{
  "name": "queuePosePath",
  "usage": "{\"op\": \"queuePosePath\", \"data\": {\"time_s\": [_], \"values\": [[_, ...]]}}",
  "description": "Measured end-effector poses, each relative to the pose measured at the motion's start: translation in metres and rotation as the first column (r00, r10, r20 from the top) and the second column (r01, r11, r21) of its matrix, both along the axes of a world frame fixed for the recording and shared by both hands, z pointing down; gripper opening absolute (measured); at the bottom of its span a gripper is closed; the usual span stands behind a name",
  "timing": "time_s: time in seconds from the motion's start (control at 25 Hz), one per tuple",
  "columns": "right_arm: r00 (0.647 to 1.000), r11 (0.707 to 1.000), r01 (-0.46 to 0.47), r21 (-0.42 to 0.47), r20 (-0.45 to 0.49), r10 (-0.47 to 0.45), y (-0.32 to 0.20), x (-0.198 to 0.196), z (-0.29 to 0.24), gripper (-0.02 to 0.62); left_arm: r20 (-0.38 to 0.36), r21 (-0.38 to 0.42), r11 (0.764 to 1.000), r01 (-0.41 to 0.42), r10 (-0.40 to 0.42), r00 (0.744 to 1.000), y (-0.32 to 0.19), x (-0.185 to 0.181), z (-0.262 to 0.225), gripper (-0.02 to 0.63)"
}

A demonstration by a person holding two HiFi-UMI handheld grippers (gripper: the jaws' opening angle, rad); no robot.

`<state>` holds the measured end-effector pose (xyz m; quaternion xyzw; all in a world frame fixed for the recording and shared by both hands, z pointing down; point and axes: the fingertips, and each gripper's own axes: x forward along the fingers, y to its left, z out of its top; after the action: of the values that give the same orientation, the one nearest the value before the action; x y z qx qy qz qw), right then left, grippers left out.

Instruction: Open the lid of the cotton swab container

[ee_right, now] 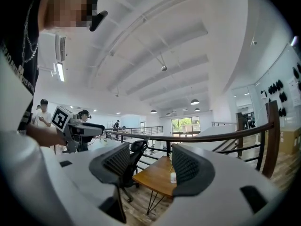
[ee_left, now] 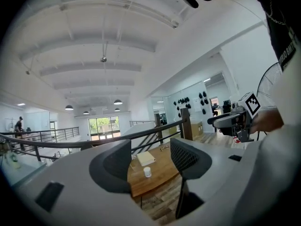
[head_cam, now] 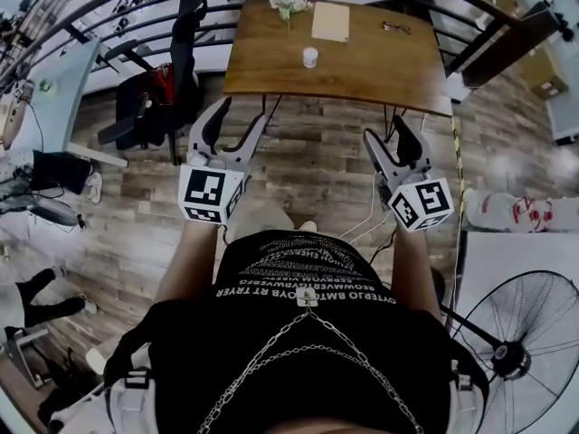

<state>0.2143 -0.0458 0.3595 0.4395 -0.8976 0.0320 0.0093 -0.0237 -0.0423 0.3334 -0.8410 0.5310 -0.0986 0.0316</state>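
Wooden surface (head_cam: 362,75) carries the white swab container (head_cam: 310,57), its lid apparently on. It stands apart from the pad (head_cam: 330,21), probably so it can be reached freely. The left hand-held gripper (head_cam: 237,123) and right hand-held gripper (head_cam: 387,143) hang well short of it, jaws apart and empty, aimed its way as if readied for an approach. The container's label is too small to read, and the shirt (head_cam: 298,287) print is not legible.

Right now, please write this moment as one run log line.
stage: before reach | left gripper: open, empty | right gripper: open, empty | cotton swab container: on wooden table, untouched
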Motion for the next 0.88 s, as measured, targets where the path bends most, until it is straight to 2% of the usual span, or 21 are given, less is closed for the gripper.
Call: {"op": "queuePosePath", "data": {"time_s": [0.36,0.88], "values": [[0.998,0.998,0.064,-0.006,-0.007,-0.064,-0.021,-0.032,0.006,0.27,-0.01,-0.013,0.999,0.04,-0.04,0.999,-0.01,-0.026,0.01,0.261],[0.999,0.998,0.054,-0.025,0.0,-0.054,-0.072,-0.046,0.01,0.27,-0.023,-0.012,1.0,-0.012,0.011,1.0,-0.067,-0.024,0.012,0.261]]}}
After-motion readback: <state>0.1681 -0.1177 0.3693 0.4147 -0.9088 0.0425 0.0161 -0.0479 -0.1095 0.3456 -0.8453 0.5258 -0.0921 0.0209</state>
